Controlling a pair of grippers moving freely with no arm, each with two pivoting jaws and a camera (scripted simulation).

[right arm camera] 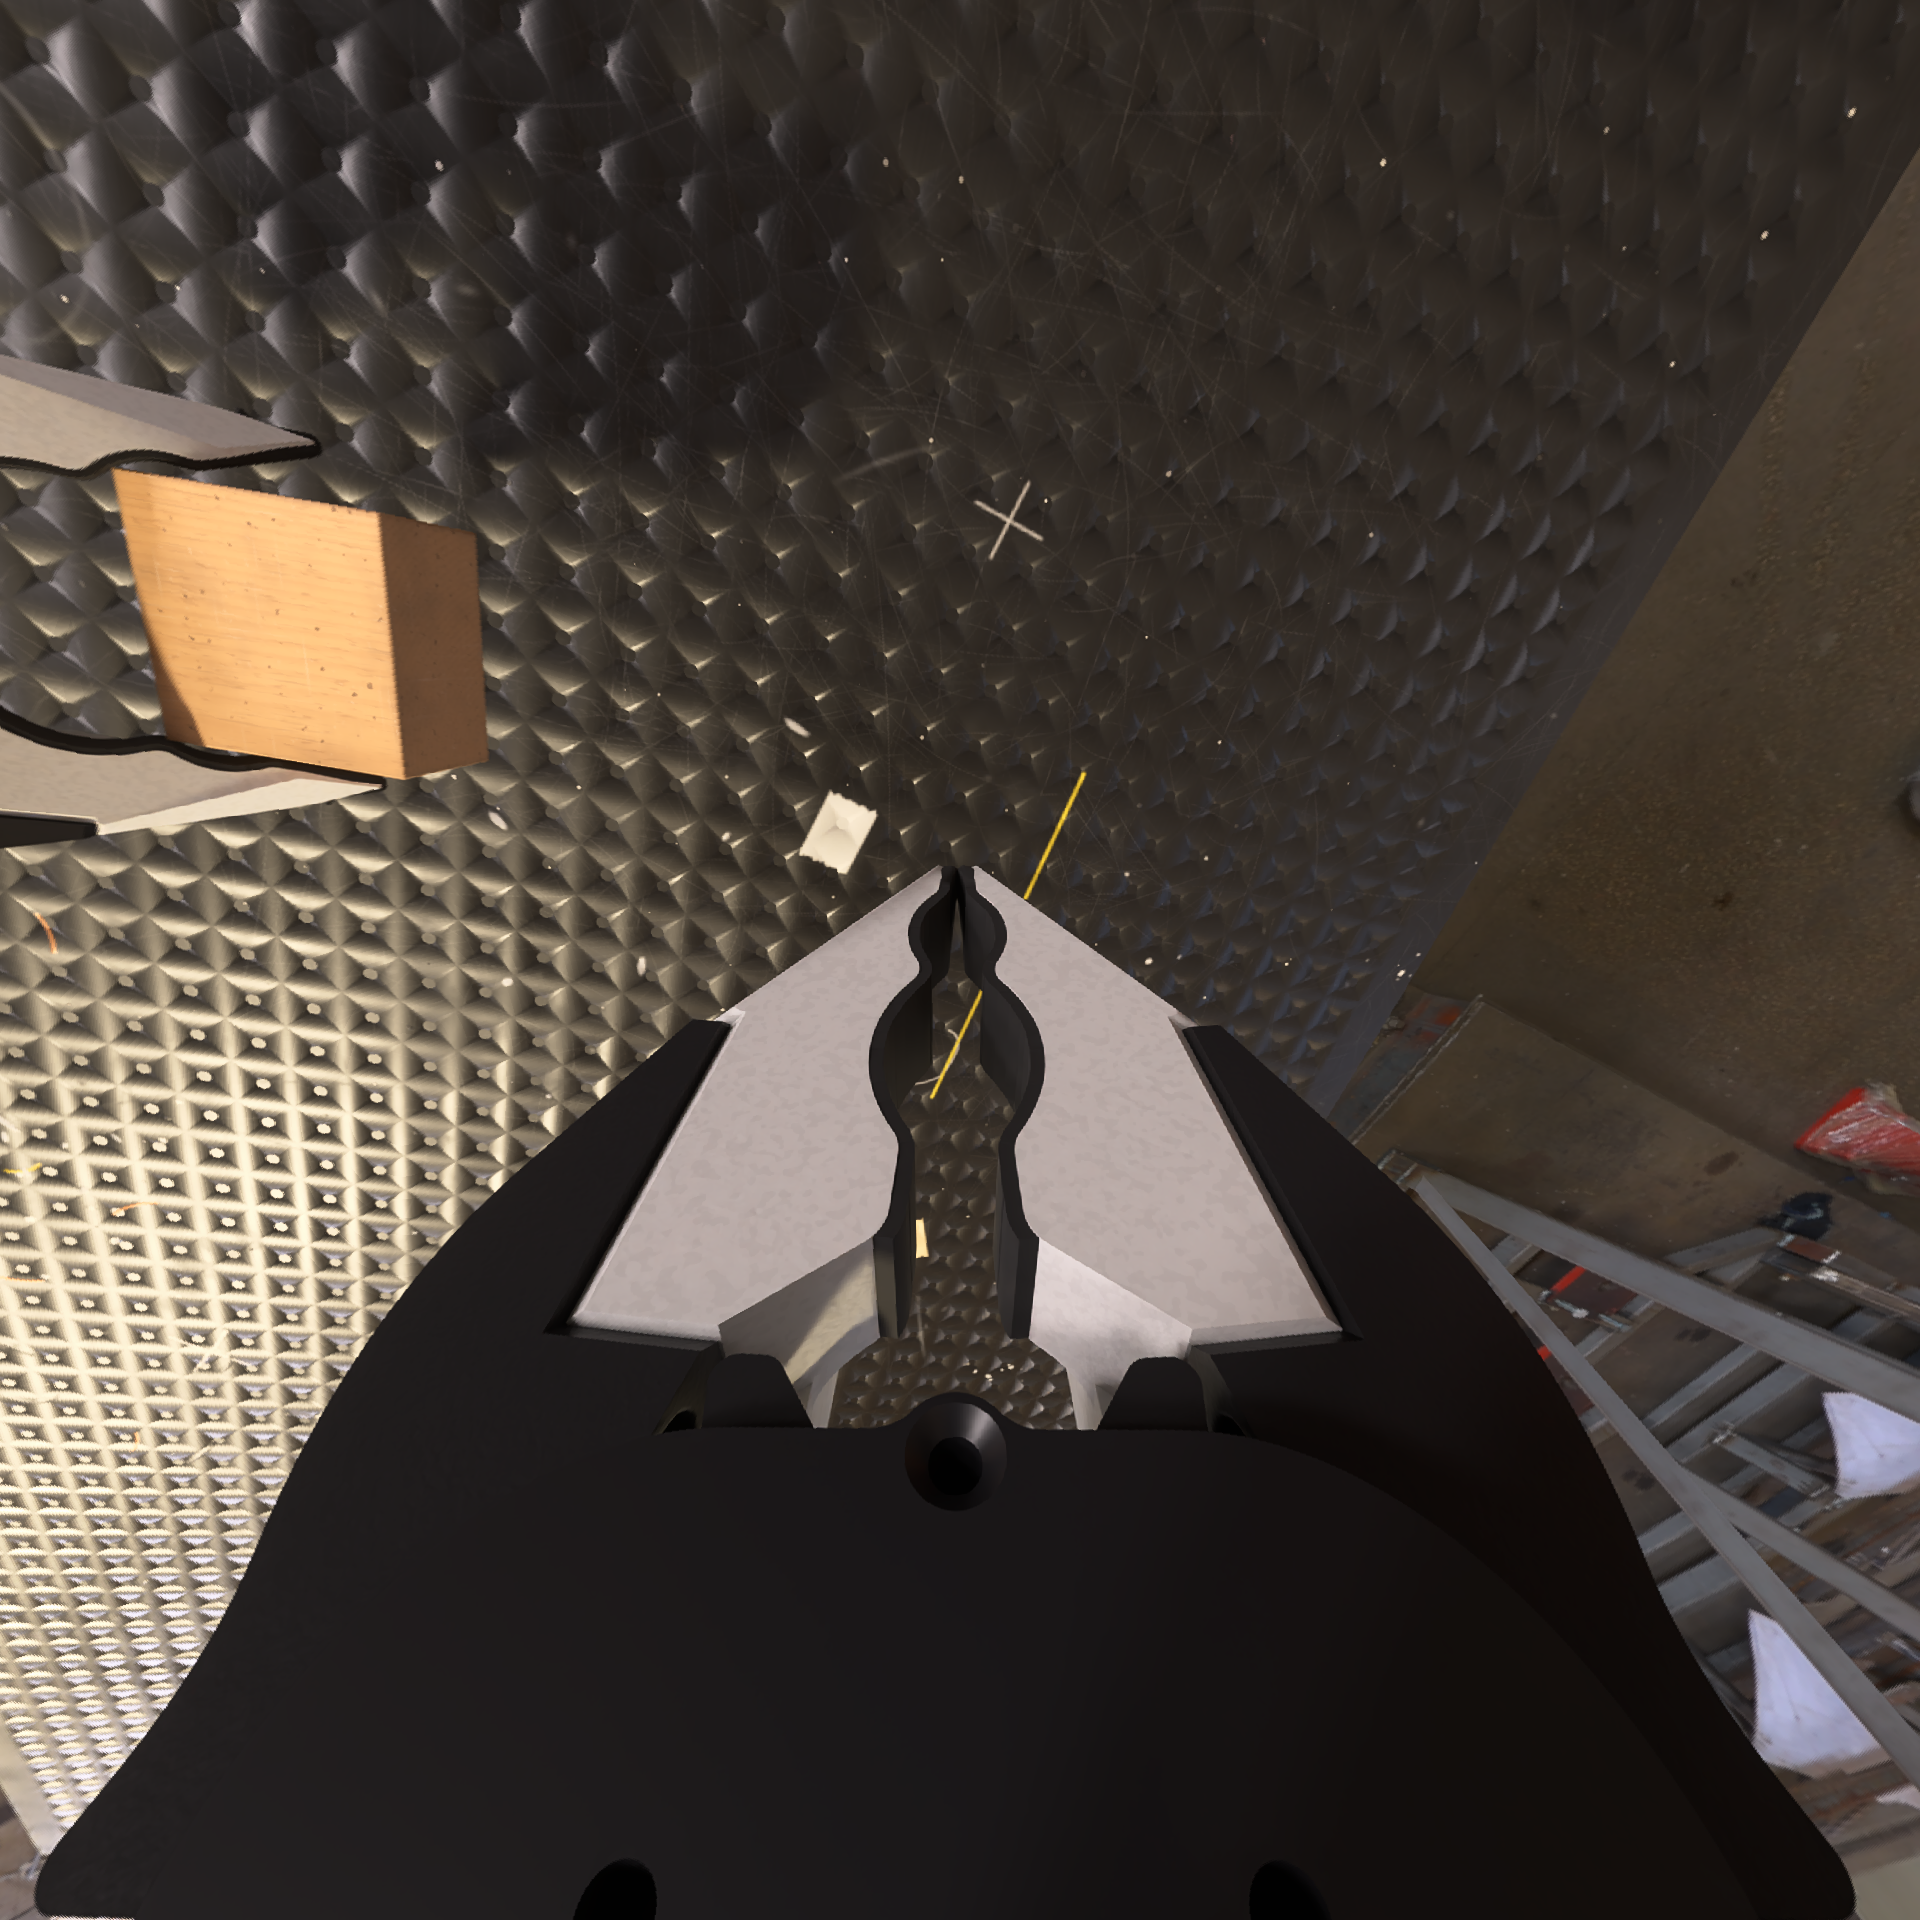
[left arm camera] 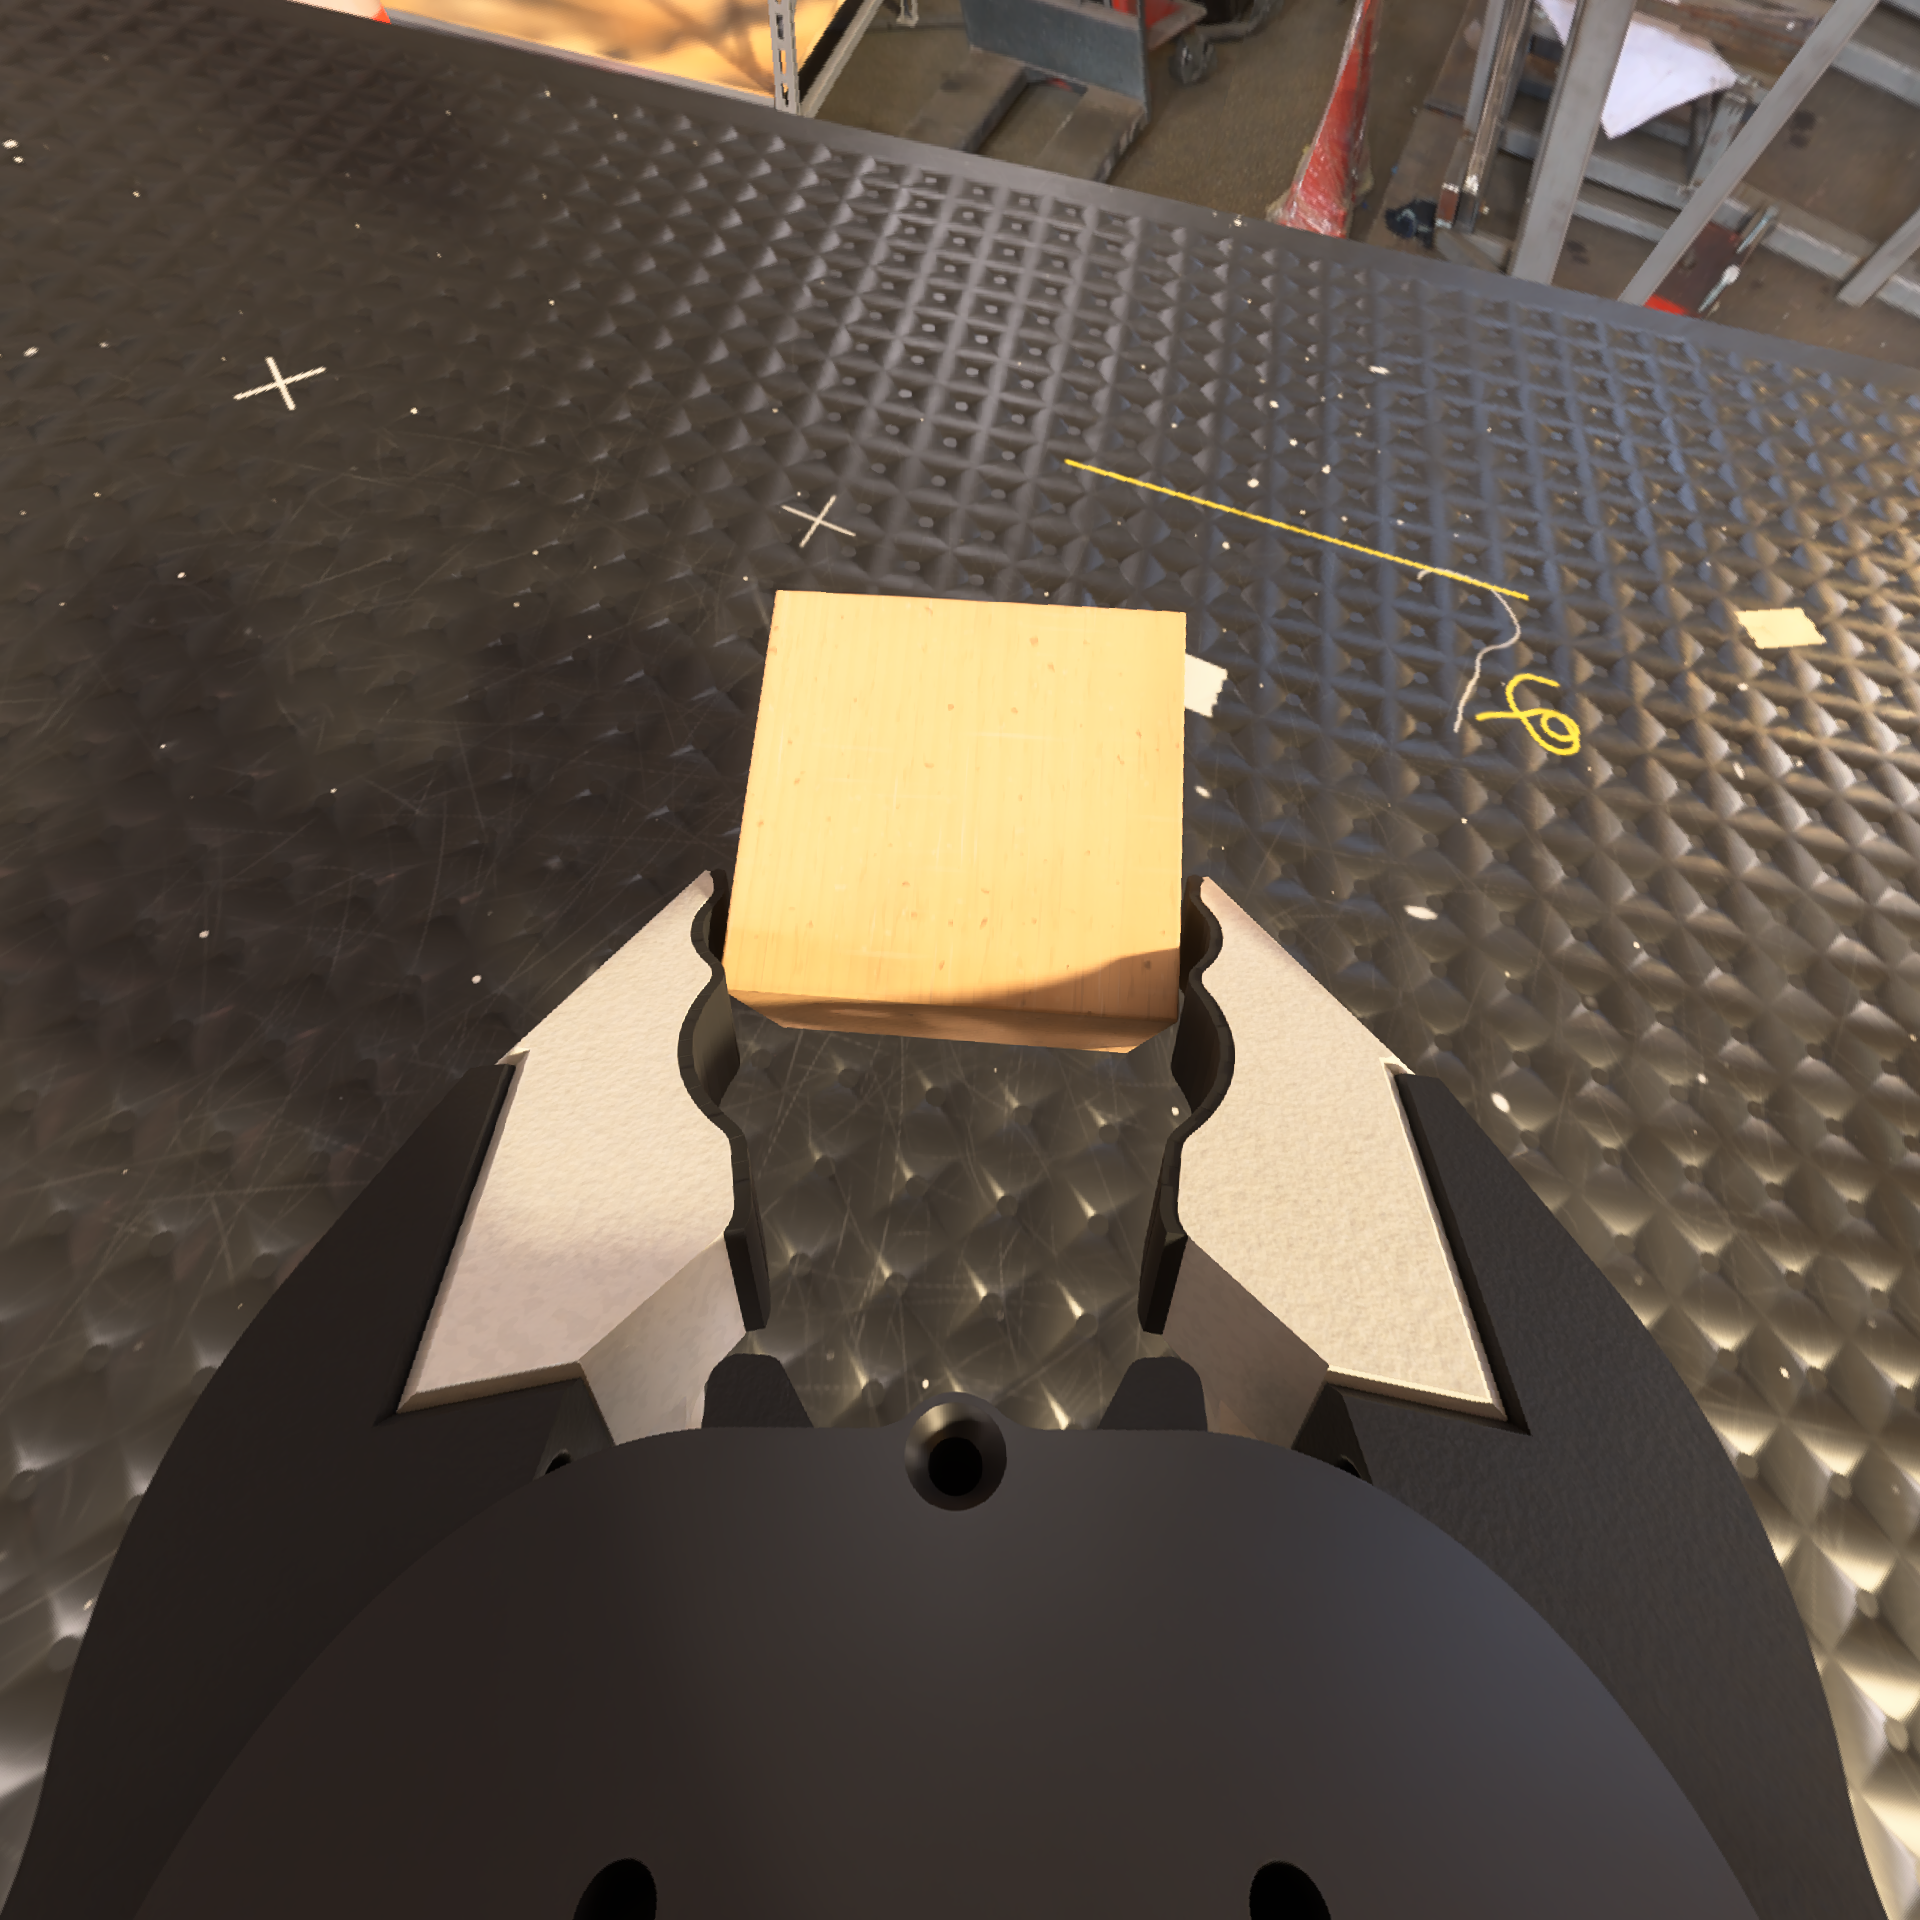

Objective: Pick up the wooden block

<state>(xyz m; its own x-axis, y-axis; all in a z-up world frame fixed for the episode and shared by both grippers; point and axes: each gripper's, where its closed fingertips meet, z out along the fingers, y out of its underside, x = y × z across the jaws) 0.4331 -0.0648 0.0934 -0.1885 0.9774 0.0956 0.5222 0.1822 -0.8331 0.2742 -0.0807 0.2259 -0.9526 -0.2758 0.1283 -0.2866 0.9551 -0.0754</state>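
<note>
Above the dark studded metal table (left arm camera: 416,727), we see the left gripper (left arm camera: 954,914) clamping the pale square wooden block (left arm camera: 961,810); the right gripper (right arm camera: 956,878) is closed, empty.

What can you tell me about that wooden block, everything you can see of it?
The wooden block is a pale, honey-coloured cube with fine straight grain, tiny dark specks and crisp edges; it looks like smooth, unfinished wood. The left gripper is shut on it, one fingertip against each of two opposite sides near the block's close end. It appears lifted off the dark embossed metal table, since table surface shows under its near edge. The right wrist view shows it the same way, held between those fingers.
</note>
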